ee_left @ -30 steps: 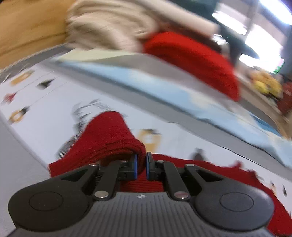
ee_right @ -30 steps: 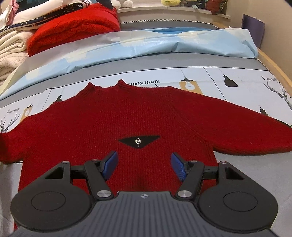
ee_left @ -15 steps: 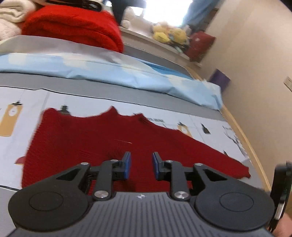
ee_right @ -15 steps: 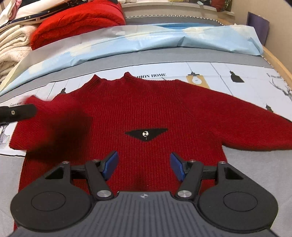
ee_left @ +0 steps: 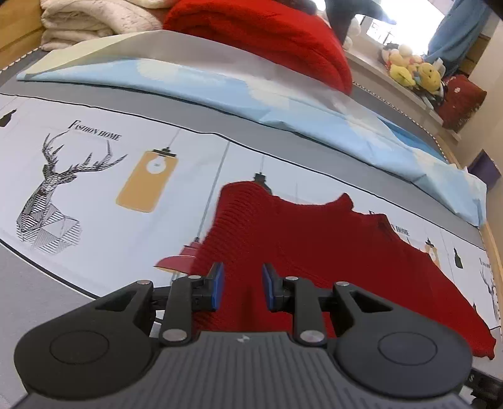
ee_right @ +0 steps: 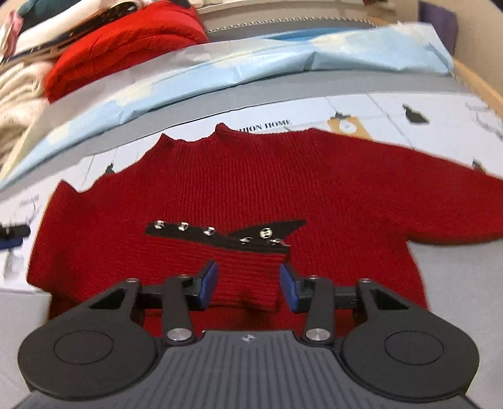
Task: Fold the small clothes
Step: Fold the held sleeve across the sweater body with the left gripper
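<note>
A small red knit sweater [ee_right: 251, 188] lies flat on the printed bedsheet, collar away from me. Its left sleeve is folded in across the chest, the cuff [ee_right: 245, 283] with a black studded strip [ee_right: 220, 236] lying between the fingers of my right gripper [ee_right: 248, 283], which is open just above it. The other sleeve [ee_right: 440, 207] stretches out to the right. In the left wrist view the sweater [ee_left: 314, 251] shows from its left side. My left gripper [ee_left: 242, 289] is open and empty over the sweater's left edge.
A light blue sheet [ee_right: 251, 63] lies folded across the bed behind the sweater. A folded red blanket [ee_right: 125, 41] and cream blankets [ee_left: 94, 19] are stacked at the back left. Plush toys [ee_left: 415, 72] sit on a ledge at the back right. A wooden bed edge [ee_right: 478, 81] runs on the right.
My left gripper carried the left sleeve across the chest, let go of it and drew back to the sweater's left edge. My right gripper moved in closer over the cuff.
</note>
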